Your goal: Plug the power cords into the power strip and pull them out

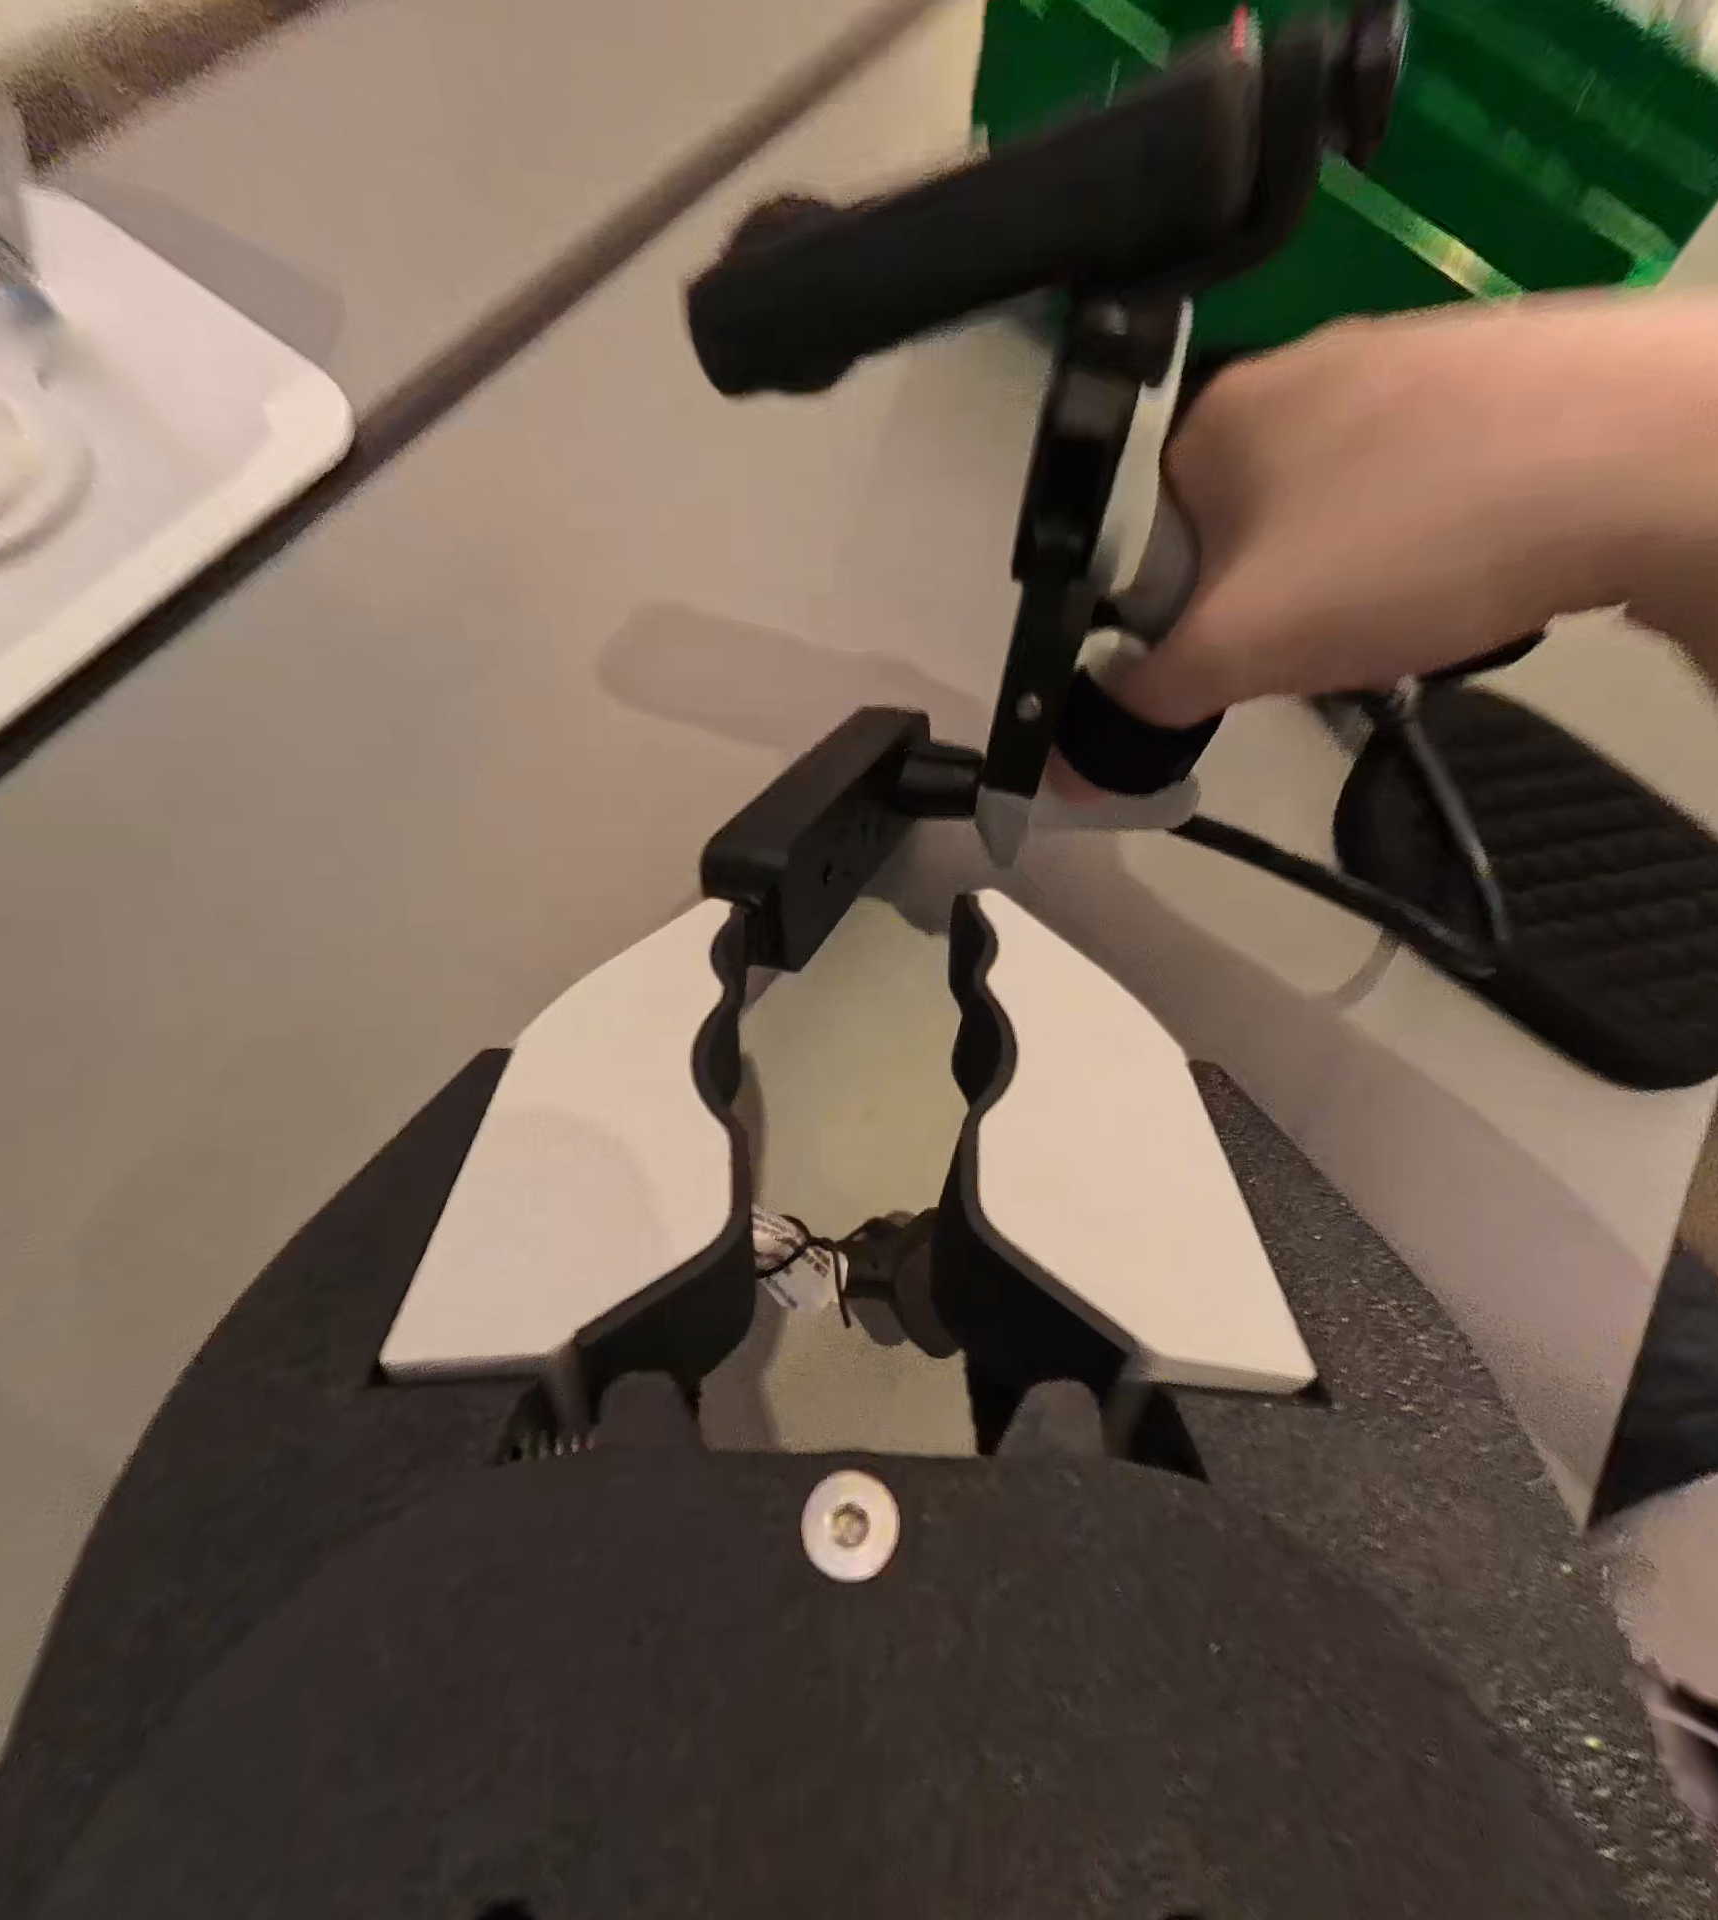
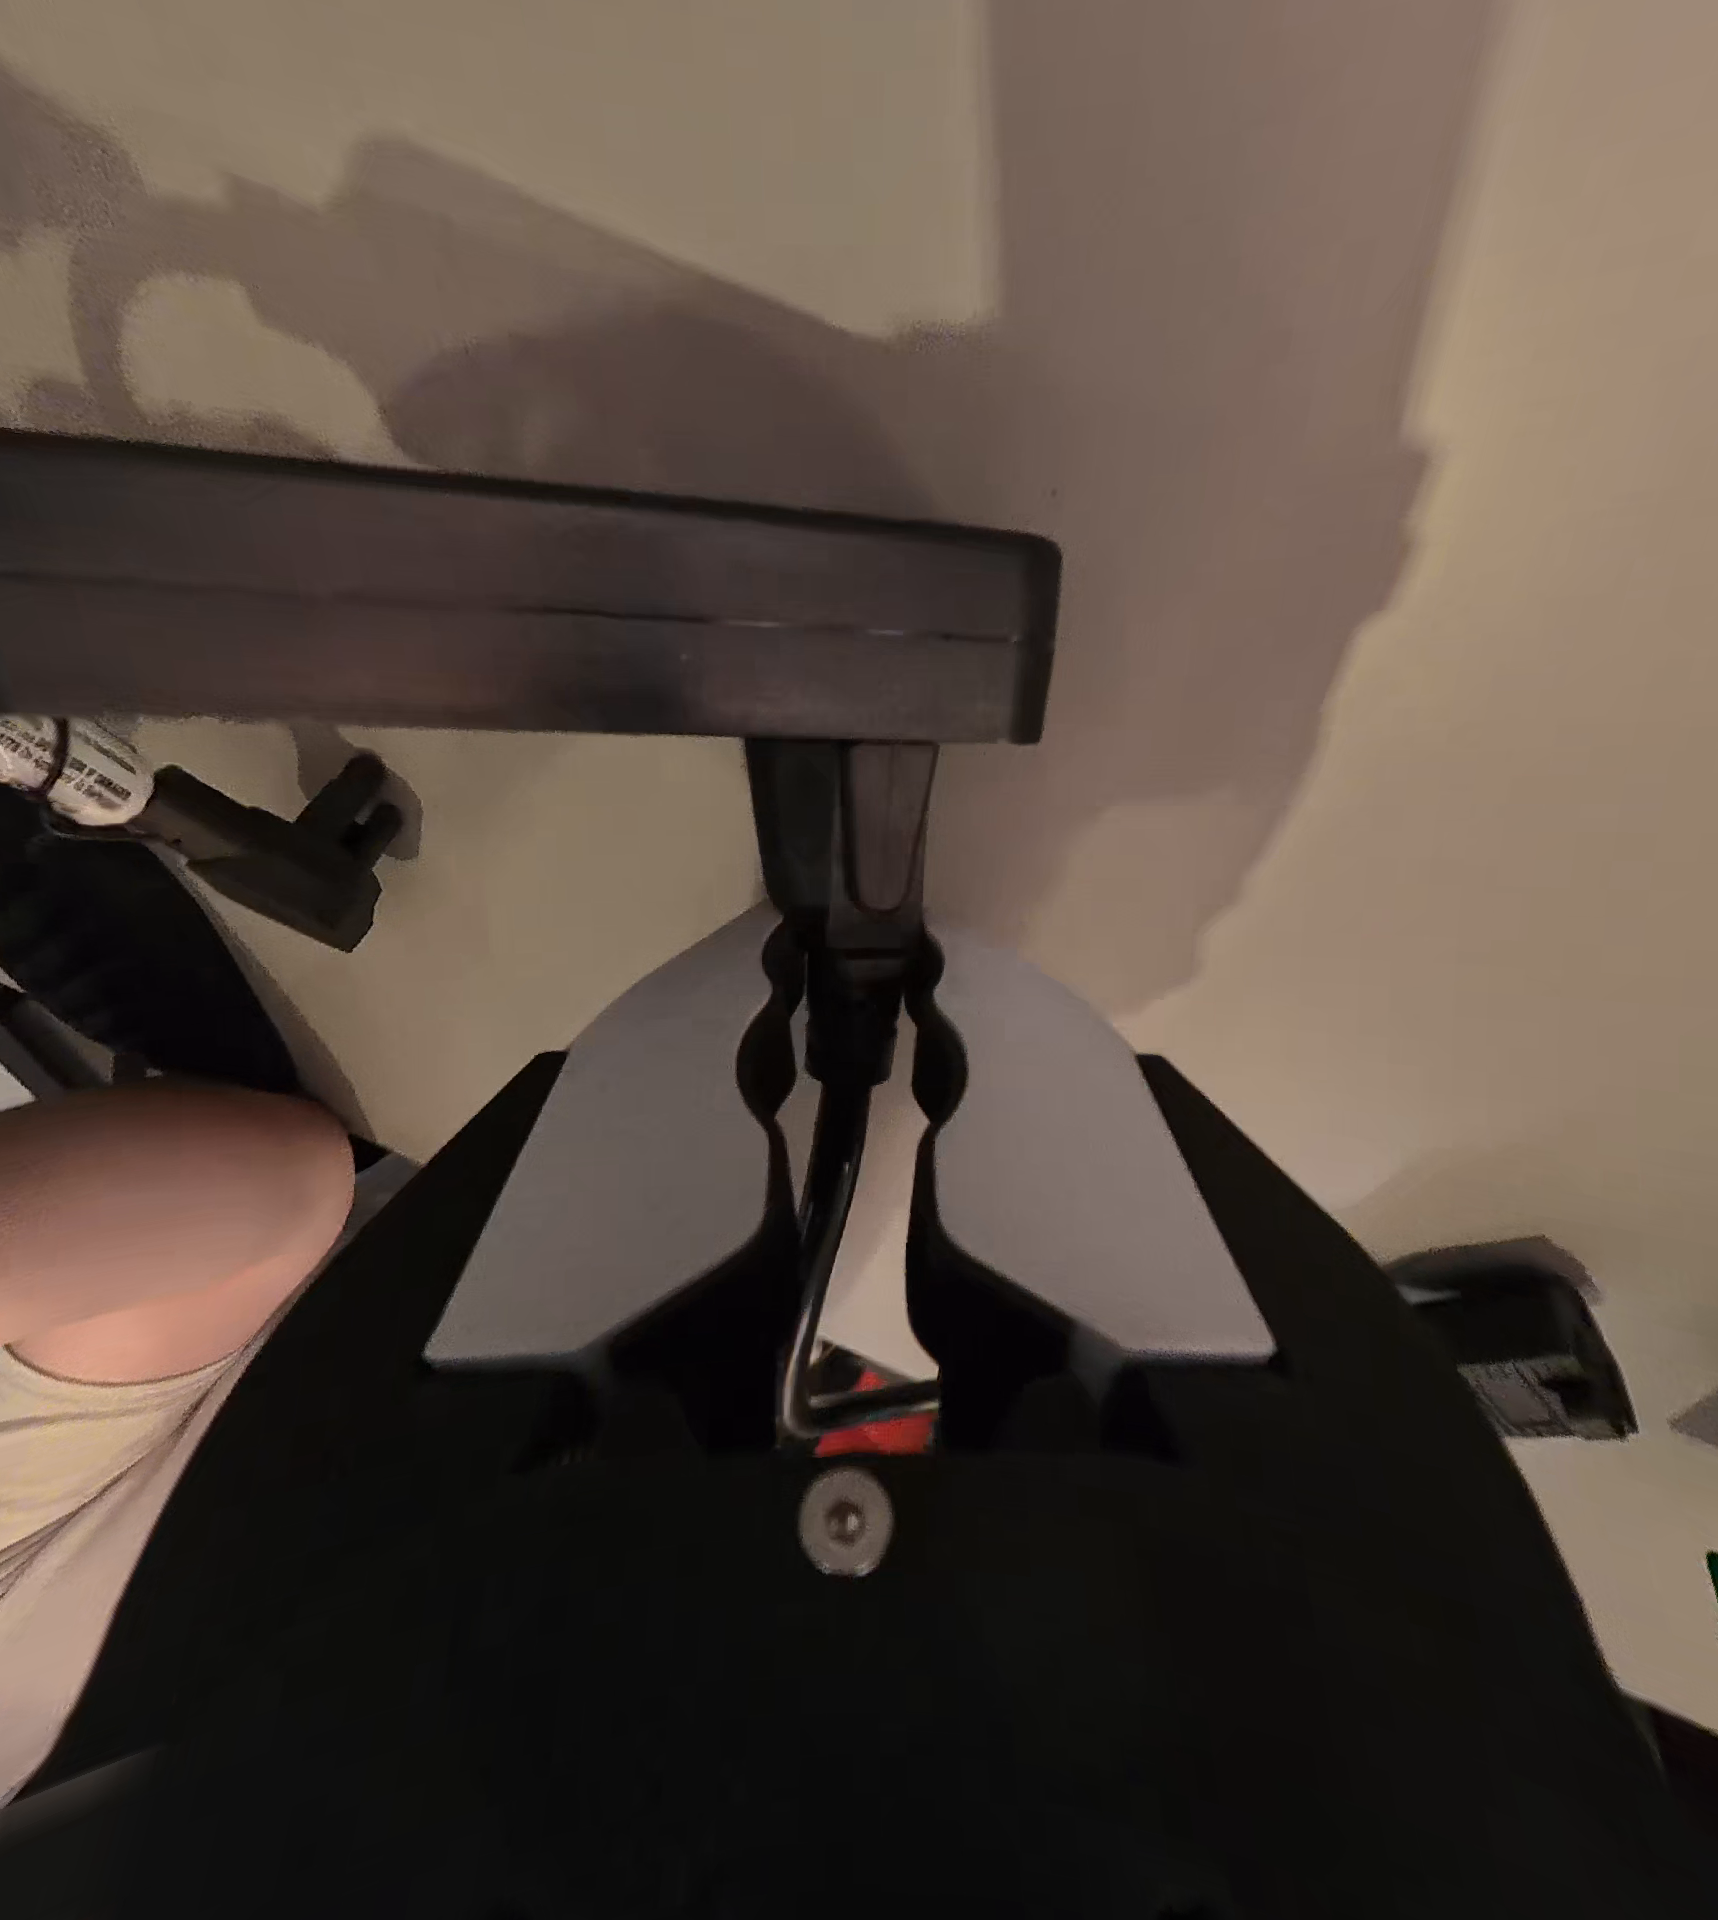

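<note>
a: right gripper (image 2: 853, 971) fingers are pinched on the plug (image 2: 844, 842), seated in the power strip (image 2: 481, 603) on the worktop (image 1: 315, 831).
b: left gripper (image 1: 850, 914) fingers are spread, strip's end just beside the left finger; tray (image 1: 107, 499) seen only there.

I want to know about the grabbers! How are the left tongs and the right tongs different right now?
The left tongs are open and hold nothing; the right tongs are shut on the plug. One left finger touches the end of the power strip; the right tongs meet it only through the plug. Both have white fingers with wavy black pads.
</note>
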`<state>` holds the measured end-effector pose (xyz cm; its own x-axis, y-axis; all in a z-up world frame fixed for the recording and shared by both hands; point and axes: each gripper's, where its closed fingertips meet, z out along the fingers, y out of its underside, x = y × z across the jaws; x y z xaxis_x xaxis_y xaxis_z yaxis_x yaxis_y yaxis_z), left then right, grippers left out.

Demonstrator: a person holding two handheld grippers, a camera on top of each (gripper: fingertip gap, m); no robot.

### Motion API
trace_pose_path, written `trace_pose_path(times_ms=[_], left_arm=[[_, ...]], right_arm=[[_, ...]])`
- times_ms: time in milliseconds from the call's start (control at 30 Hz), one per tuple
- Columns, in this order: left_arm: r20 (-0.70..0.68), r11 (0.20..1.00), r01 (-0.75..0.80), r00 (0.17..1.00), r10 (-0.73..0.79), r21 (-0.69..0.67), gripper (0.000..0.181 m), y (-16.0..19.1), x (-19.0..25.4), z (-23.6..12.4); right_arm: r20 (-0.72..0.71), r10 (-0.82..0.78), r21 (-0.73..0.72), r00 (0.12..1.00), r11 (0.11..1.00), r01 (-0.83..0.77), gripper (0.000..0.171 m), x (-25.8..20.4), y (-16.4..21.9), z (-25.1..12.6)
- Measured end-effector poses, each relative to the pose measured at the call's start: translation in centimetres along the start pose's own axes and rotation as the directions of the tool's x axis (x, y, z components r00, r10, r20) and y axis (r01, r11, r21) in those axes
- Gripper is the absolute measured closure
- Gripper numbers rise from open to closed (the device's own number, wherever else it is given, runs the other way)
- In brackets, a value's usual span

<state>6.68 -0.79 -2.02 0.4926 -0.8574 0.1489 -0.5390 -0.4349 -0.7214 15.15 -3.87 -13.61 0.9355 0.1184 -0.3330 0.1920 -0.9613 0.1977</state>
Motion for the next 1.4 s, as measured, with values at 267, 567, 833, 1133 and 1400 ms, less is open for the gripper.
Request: trace_pose_path(times_ms=[267, 567, 833, 1133, 1400], left_arm=[[0.266, 0.974, -0.189, 0.939, 0.216, -0.124, 0.159, 1.7, -4.0, 5.7], [0.248, 0.998, -0.038, 0.968, 0.025, 0.049, 0.151, 2.5, -6.7, 9.2], [0.160, 0.998, -0.064, 0.985, 0.062, 0.006, 0.153, 3.4, -5.5, 11.4], [0.139, 0.994, -0.074, 0.987, 0.084, -0.080, 0.156, 4.2, -5.0, 10.9], [0.005, 0.983, 0.030, 1.000, -0.030, -0.183, 0.158, 6.6, -4.9, 9.0]], right_arm=[[0.020, -0.155, 0.125, 0.988, 0.981, 0.152, 0.150, -0.3, -4.2, 0.4], [0.289, -0.327, 0.236, 0.900, 0.935, 0.264, 0.107, -2.3, -5.0, -0.5], [0.447, -0.308, 0.293, 0.840, 0.938, 0.188, 0.085, -1.2, -4.4, -3.2], [0.379, -0.502, 0.332, 0.778, 0.858, 0.392, 0.101, -2.9, -4.2, -11.6], [-0.278, -0.790, 0.844, 0.547, 0.071, 0.531, 0.112, -1.1, -4.5, -13.6]])
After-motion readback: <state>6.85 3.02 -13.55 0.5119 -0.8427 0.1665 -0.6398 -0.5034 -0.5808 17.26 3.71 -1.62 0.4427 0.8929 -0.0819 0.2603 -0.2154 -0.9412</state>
